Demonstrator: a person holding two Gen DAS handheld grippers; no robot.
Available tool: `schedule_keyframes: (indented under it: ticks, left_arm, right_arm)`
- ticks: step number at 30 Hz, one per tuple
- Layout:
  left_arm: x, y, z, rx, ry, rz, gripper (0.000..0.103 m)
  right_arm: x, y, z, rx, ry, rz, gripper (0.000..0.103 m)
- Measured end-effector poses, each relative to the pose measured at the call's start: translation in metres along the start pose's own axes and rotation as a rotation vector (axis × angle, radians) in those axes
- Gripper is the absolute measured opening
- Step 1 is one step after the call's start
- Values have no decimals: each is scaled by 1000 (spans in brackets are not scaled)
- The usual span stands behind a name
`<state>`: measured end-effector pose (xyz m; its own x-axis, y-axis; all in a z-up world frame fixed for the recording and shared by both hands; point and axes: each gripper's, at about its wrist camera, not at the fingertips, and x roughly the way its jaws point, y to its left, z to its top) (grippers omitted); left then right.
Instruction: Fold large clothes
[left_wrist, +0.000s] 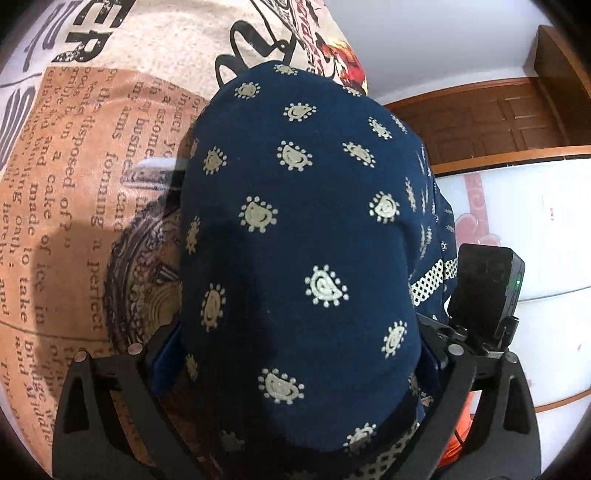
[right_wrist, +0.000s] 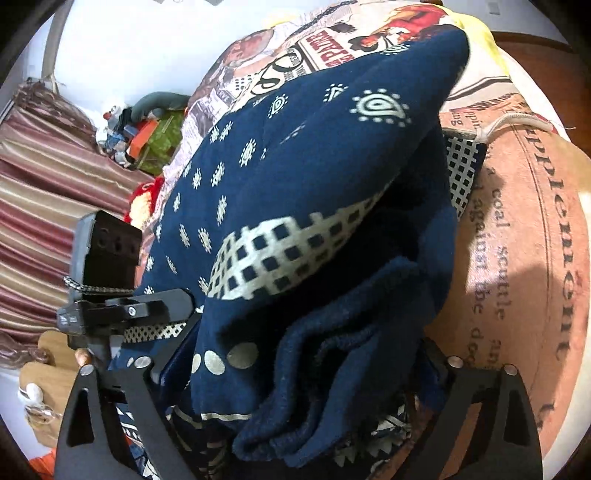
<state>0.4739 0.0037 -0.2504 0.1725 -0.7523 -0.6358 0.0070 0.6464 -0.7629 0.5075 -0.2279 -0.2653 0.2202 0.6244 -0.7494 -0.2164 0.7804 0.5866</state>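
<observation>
Quick report from beside the bed: the navy top (left_wrist: 295, 192), the one with the cream paisley print, sits in a thick folded heap on the newspaper-print sheet (left_wrist: 74, 192). It's right up at the bed's edge on the side facing the white wardrobe (left_wrist: 535, 229).

The left claw (left_wrist: 299, 332) has its jaws spread wide, and the heap bulges up between them and swallows the fingertips. The cloth looks like it meets both blue pads (left_wrist: 166, 358), but honestly I can't tell if they're pinching it or just sitting alongside.

Same story for the right claw (right_wrist: 295, 369). Its jaws are wide, with the bunched plain-navy folds and the cream checkered band stuffed between them. I can't say whether that's a grip.

From the right wrist view, the top runs away toward the far end of the bed, with bare sheet beside it on the right. There's a striped curtain (right_wrist: 44, 206) off to the left and a pile of clutter (right_wrist: 136, 136) past it.
</observation>
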Motion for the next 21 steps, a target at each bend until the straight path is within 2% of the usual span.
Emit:
schedule_keyframes:
  ticks: [1,3,6,9,15,21]
  left_arm:
    - [-2,-2,-1,13,-10,8,92]
    - [-8,-7,0,35,-27,19,84]
    - [-16,-12,-4,52,-51,23,78]
    - [-25,-15,-11,63,-67,17,72]
    - [-51,-28,-16,100,-111,38,68]
    - [-109,-33,-19,122,-208,48,68]
  right_arm:
    - [1,0,2,5,-2,9,87]
    - [2,2,3,3,-5,19,73]
    - [1,14,3,-35,-21,9,61]
    - [-2,29,2,-83,-46,-6,53]
    - [-8,45,1,-109,-53,4,48]
    - [-15,81,5,-172,-72,41,48]
